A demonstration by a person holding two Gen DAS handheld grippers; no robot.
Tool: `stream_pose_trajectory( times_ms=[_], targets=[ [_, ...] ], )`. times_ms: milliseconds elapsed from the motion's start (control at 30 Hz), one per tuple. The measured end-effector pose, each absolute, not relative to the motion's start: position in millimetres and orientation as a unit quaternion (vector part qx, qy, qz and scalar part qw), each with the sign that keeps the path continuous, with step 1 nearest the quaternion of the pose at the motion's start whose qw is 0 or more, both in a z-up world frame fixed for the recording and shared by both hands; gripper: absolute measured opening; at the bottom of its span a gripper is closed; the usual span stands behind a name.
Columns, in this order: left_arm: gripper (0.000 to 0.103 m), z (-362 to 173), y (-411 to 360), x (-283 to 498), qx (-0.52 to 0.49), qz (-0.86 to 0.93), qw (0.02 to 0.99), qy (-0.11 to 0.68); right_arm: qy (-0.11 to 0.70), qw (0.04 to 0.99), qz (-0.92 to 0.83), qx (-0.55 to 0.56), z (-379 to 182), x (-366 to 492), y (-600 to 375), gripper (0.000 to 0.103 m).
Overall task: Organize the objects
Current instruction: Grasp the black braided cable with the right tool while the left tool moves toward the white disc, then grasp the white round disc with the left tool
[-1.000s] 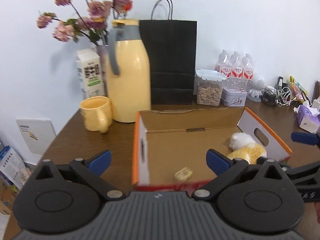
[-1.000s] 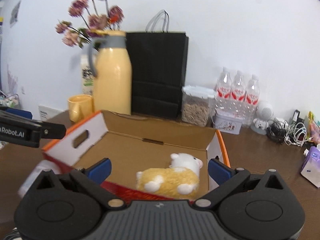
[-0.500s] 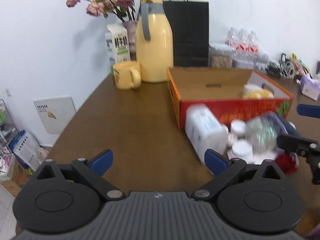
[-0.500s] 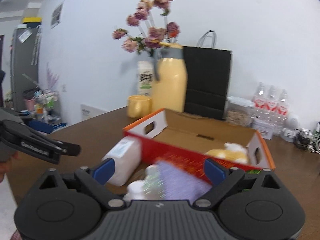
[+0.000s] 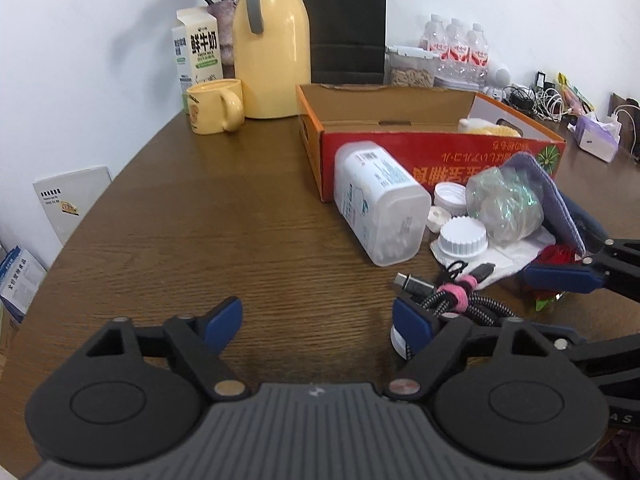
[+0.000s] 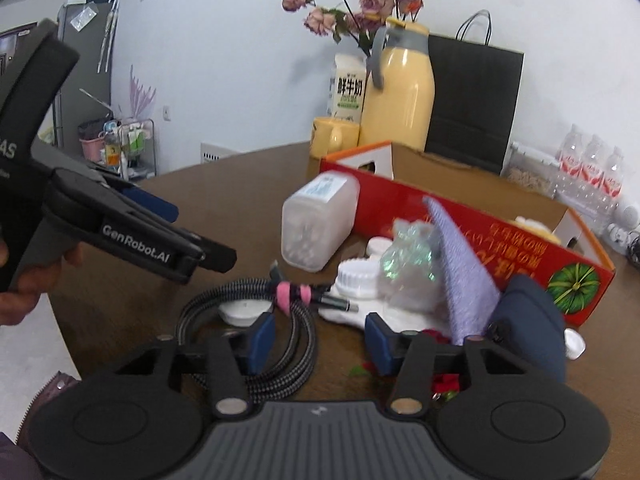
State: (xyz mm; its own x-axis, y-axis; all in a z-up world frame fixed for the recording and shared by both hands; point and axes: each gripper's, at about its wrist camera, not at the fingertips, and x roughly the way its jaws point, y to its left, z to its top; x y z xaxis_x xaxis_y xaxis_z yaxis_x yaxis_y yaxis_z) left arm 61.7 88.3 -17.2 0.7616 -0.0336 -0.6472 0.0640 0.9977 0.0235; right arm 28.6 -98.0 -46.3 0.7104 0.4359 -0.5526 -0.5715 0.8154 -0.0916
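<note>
A red and orange cardboard box [image 5: 440, 152] stands open on the brown table with a yellow plush toy [image 5: 488, 128] inside. In front of it lie a white plastic container [image 5: 380, 200] on its side, white lids [image 5: 462, 236], a crinkled clear bag [image 5: 508, 204], a lavender cloth [image 5: 552, 200] and a braided cable [image 5: 456, 298] tied with pink. My left gripper [image 5: 318, 322] hovers over bare table, jaws closing on nothing, the cable beside its right finger. My right gripper [image 6: 320, 338] is closing over the cable [image 6: 304, 344]. A loop lies between its fingers, and the pads are not pressing it.
A yellow jug [image 5: 272, 48], yellow mug [image 5: 214, 106], milk carton [image 5: 198, 52], black paper bag [image 5: 344, 20] and water bottles [image 5: 456, 46] line the back wall. A tissue pack [image 5: 596, 142] sits far right. A dark blue pouch [image 6: 532, 320] lies by the box. The table's edge curves at left.
Both grippers have drawn back from above the box and sunk toward the table's front, so the pile before the box has come into view. Both pairs of jaws have narrowed, the right far more.
</note>
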Motion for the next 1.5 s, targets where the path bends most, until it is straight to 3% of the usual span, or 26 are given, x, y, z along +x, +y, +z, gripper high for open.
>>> stream_pose_trajectory(
  times_ms=[367, 700, 833, 1500],
  targets=[
    [0.078, -25, 85, 68, 0.024, -0.05, 0.935, 0.35, 0.272, 0.909, 0.287, -0.131, -56, 34, -100, 0.031],
    [0.078, -27, 80, 64, 0.027, -0.087, 0.934, 0.346, 0.264, 0.909, 0.297, -0.126, -58, 35, -104, 0.029],
    [0.078, -27, 74, 61, 0.049, -0.086, 0.935, 0.341, 0.262, 0.913, 0.287, -0.128, -58, 36, -106, 0.017],
    [0.078, -27, 59, 54, 0.073, -0.055, 0.939, 0.331, 0.257, 0.922, 0.252, -0.144, -58, 25, -134, 0.016]
  ],
)
